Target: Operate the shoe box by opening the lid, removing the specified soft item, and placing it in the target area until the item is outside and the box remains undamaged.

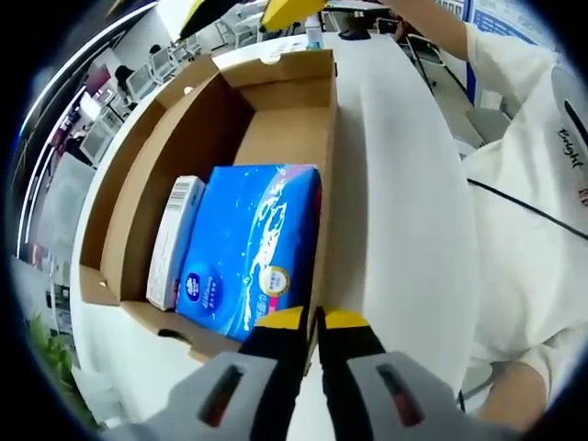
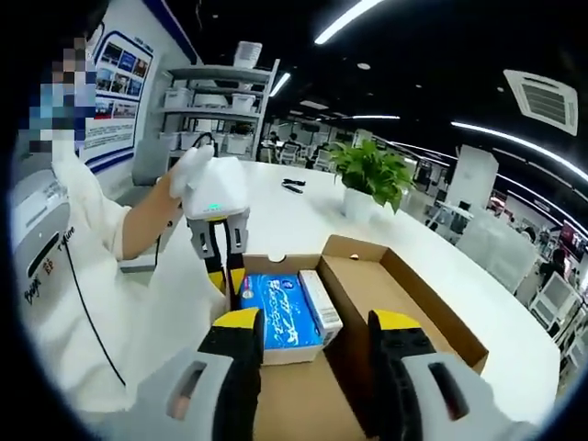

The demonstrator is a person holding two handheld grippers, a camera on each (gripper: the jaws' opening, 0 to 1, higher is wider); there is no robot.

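An open cardboard shoe box lies on a white table, its lid folded out along the left side. Inside at the near end lie a blue soft tissue pack and a slim white carton. My left gripper is shut on the box's right wall just beside the pack. In the right gripper view the right gripper stands open over the box's bare end, facing the blue pack. Beyond the pack, the left gripper pinches the box wall.
A person in a white shirt stands at the table's right edge. In the right gripper view a potted plant stands on the table beyond the box. Shelves and desks fill the room behind.
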